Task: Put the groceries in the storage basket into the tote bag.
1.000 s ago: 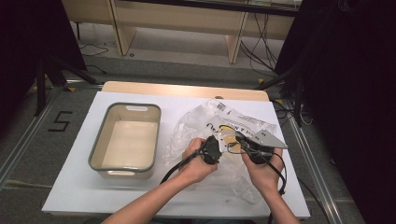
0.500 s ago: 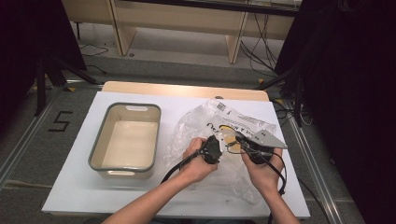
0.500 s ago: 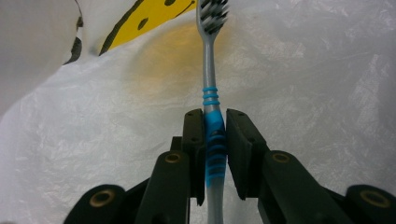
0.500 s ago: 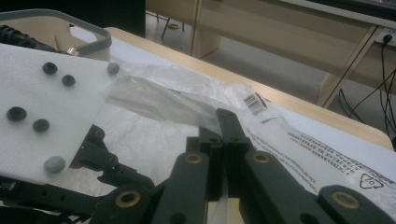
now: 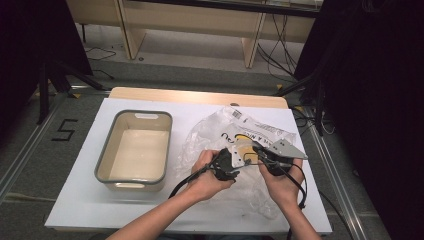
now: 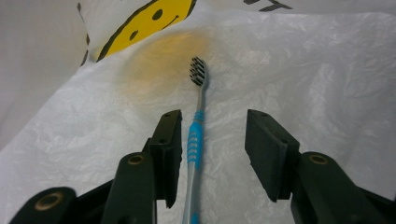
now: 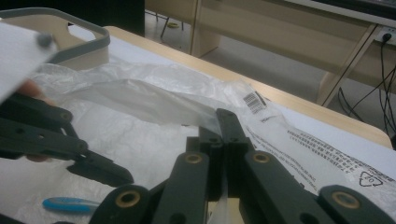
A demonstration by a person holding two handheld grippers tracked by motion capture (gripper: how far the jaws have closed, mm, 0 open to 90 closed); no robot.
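A toothbrush (image 6: 195, 140) with a blue-and-grey handle and dark bristles lies on a crinkled white plastic bag (image 5: 240, 135) printed with a yellow smiley. My left gripper (image 6: 212, 122) is open, one jaw on each side of the handle, which lies nearer the left jaw. In the high view the left gripper (image 5: 236, 160) reaches into the bag from the left. My right gripper (image 7: 225, 117) is shut on a lifted clear edge of the bag (image 7: 154, 100); it sits just right of the left one (image 5: 254, 148). The blue handle (image 7: 70, 204) also shows below the left gripper's jaws.
A beige tub (image 5: 107, 160) with a grey rim stands empty on the left half of the white table (image 5: 80, 200). The table's wooden far edge (image 5: 200, 96) lies behind the bag. Cables trail from both grippers toward the person.
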